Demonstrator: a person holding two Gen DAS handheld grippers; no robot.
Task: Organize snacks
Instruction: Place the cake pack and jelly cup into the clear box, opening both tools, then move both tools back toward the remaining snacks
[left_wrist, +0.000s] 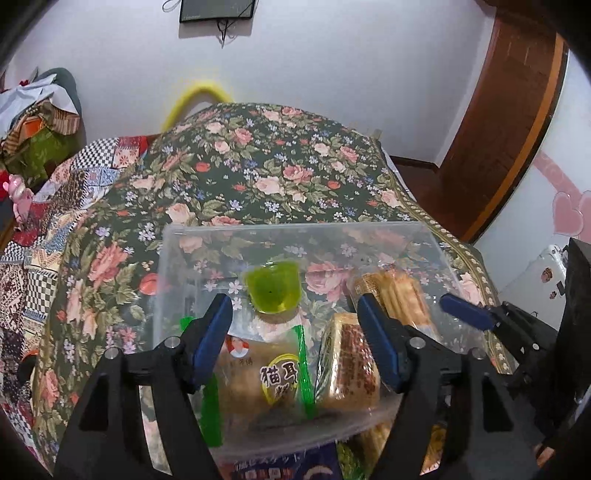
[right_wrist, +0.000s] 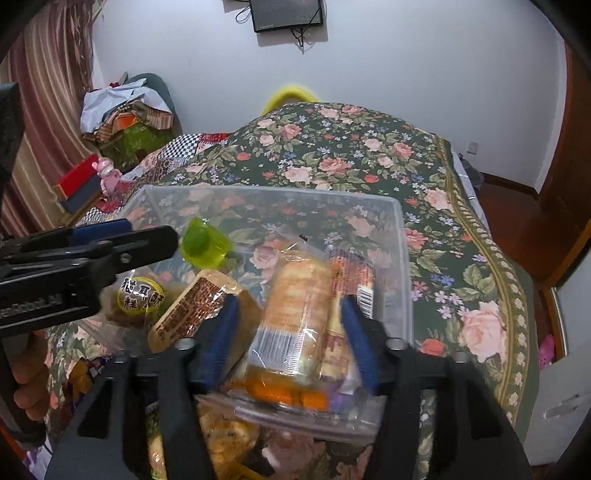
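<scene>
Between the parted right gripper (right_wrist: 288, 332) fingers, a light, crushable biscuit pack (right_wrist: 295, 310) is straddled, best held mid-body; at nine o'clock, left gripper (left_wrist: 295, 332) spread, empty.

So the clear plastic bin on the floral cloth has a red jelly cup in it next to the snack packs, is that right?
Not quite: the jelly cup is green, not red, as the left wrist view shows plainly. The rest holds: it sits in the clear plastic bin on the floral cloth, next to the snack packs.

Snack packets (right_wrist: 221, 439) beneath fingers (right_wrist: 218, 339)
</scene>
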